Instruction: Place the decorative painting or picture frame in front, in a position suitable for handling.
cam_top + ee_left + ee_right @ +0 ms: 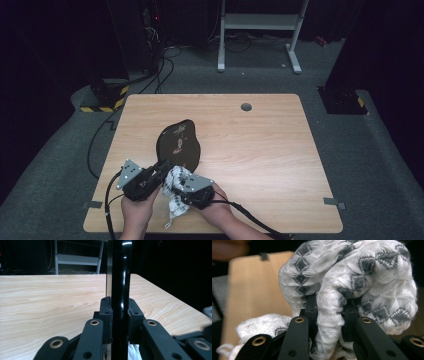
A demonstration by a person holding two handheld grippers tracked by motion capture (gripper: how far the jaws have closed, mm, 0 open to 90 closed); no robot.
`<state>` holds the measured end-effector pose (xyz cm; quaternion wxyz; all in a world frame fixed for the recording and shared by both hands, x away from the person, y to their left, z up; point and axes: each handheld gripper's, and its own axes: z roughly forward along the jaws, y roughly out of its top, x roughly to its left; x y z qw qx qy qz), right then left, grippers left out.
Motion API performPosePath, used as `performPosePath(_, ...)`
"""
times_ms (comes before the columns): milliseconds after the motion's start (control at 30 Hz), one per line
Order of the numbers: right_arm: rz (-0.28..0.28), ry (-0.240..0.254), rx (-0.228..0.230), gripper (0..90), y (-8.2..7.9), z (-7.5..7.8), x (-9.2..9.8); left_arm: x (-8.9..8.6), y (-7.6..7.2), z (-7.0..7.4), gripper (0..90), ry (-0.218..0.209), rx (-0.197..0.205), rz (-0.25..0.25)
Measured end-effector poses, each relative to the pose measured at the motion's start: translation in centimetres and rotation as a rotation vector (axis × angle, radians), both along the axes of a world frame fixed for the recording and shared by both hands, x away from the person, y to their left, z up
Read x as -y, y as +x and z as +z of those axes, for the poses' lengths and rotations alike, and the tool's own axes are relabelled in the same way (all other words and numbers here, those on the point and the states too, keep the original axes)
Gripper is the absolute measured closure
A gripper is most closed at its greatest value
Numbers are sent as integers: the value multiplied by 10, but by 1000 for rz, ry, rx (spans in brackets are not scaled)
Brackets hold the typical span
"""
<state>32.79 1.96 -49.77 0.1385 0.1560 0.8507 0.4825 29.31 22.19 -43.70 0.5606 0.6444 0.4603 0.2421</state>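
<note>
Pale wood-grain table (260, 145) on grey carpet, dark room, white metal frame (260, 22) at twelve o'clock.
Glossy black plate (179, 144), rounded and thin, tilts up at the table's seven o'clock, its edge clamped by the left gripper (119, 315). Just beside it at five o'clock, the right gripper (329, 312) pinches a soft white knitted cloth (362, 277) with grey diamonds, bunched.

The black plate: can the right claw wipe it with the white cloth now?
Probably yes. The left claw holds the black plate tilted up on edge, and the right claw grips the white cloth right beside it, with nothing between them.
</note>
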Motion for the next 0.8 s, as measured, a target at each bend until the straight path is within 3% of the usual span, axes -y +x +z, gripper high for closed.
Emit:
performPosePath(100,-36,-19,-28,734,11,-7,5,0,0,0,783,-1,-1,-2)
performPosePath(233,-102,-72,-17,732,22,-15,9,0,0,0,783,-1,-1,-2)
performPosePath(300,-165,-102,-45,734,32,-20,12,0,0,0,783,2,-1,-1)
performPosePath(433,-238,-151,-84,734,45,-29,18,0,0,0,783,3,-2,-1)
performPosePath(500,-235,-149,-96,734,47,-30,19,1,0,0,783,3,-4,1)
performPosePath(600,-188,-155,-94,735,42,-30,16,1,0,1,783,5,-4,4)
performPosePath(800,-65,-156,-112,735,16,-28,3,1,0,0,783,-3,-2,6)
